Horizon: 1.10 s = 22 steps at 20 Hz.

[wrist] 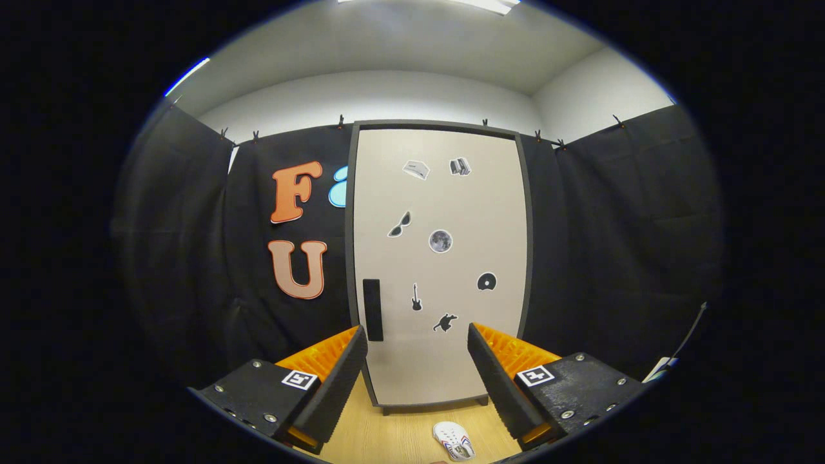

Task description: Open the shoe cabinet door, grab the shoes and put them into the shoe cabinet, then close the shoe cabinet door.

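A: What does the shoe cabinet [440, 264] look like?

B: A tall, upright box with a flat, pale, matte door [445, 212] in a dark frame. The door is shut. A dark, narrow, upright handle [372, 310] sits low near its left edge, and small stickers [440, 241] are scattered over the face. It stands on short dark feet on a wood-grain floor [399, 432].

A: And the gripper [417, 361]?

B: Spread wide, holding nothing. The fingers [335, 380] are wedge-shaped with ribbed inner faces, and the lower part of the door shows in the gap between them.

A: Where is the shoe [454, 441]?

B: Flat on the floor, in front of the cabinet, near the right finger. It is white, with small holes on the rounded toe. Its long axis runs slightly diagonal, toe pointing toward the cabinet.

A: Room to move?

B: Open floor lies between shoe and cabinet; black cloth walls [612, 245] flank the cabinet on both sides.
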Tool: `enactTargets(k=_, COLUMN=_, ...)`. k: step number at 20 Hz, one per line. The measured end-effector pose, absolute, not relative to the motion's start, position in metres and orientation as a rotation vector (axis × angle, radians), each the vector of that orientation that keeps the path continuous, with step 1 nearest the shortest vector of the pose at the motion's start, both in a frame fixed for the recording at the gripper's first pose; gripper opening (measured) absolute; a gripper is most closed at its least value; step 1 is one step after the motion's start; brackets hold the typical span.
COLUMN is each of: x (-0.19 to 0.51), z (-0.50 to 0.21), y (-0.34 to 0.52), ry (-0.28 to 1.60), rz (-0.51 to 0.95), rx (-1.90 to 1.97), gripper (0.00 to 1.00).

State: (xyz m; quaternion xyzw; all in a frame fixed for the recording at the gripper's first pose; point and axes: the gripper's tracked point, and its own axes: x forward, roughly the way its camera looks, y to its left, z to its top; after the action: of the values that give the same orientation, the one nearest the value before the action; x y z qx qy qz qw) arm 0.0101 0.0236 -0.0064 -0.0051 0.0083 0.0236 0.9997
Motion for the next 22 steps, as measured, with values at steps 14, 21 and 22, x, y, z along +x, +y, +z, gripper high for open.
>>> enactTargets(k=14, x=0.030, z=-0.016, y=0.047, ry=0.040, rz=0.093, rx=-0.066, gripper=0.97)
enactTargets(k=21, x=0.076, z=-0.045, y=0.061, ry=0.083, rz=0.109, rx=-0.109, gripper=0.97)
enactTargets(k=22, x=0.084, z=-0.049, y=0.064, ry=0.090, rz=0.110, rx=-0.115, gripper=0.97)
